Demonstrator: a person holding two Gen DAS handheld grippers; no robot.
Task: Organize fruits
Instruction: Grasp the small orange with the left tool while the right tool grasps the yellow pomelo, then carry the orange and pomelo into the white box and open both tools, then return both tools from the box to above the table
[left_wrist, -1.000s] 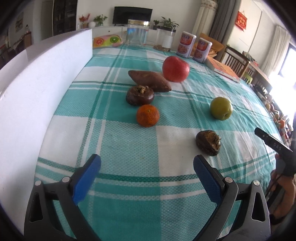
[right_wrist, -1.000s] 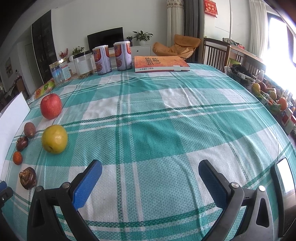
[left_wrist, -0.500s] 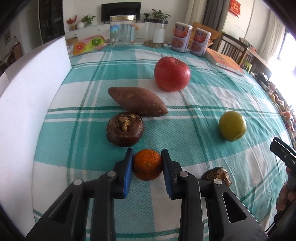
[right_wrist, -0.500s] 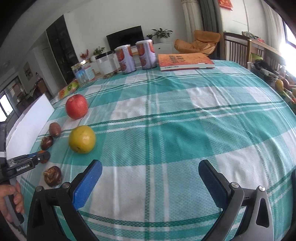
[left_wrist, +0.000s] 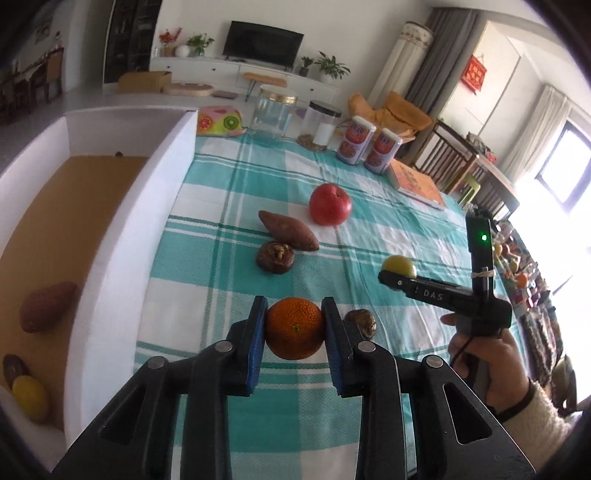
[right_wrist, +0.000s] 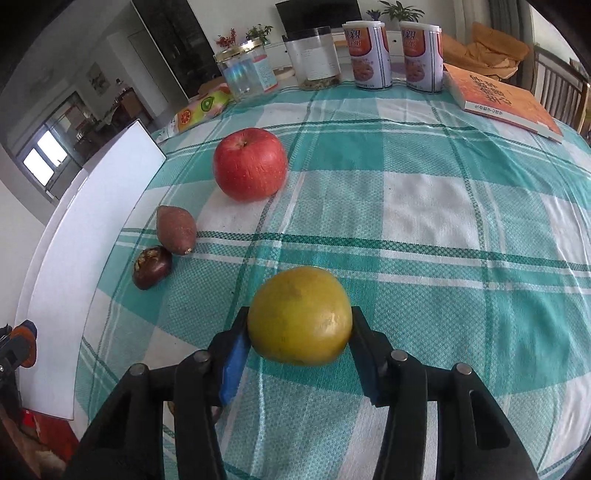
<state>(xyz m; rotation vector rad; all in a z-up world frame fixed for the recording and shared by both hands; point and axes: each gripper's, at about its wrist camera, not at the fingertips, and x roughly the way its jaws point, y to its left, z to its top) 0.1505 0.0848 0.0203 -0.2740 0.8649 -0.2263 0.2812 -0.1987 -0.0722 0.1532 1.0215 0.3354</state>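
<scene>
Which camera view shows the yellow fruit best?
The right wrist view: the yellow fruit fills the foreground between the closing right hand-held gripper. The left wrist view shows only a small part behind that tool.

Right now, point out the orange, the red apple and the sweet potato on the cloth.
orange (left_wrist: 294, 328), left wrist view, front skin.
red apple (right_wrist: 250, 163), right wrist view, middle of its side.
sweet potato (right_wrist: 176, 229), right wrist view, mid-body.

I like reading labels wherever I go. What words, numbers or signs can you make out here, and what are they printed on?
"DAS": on the black arm of the right tongs.
"138", under a large Chinese character: on the left tin.
Orange book: Chinese cover title, too skewed to read.
Jar label: too small.
Red wall hanging: blurred.
</scene>
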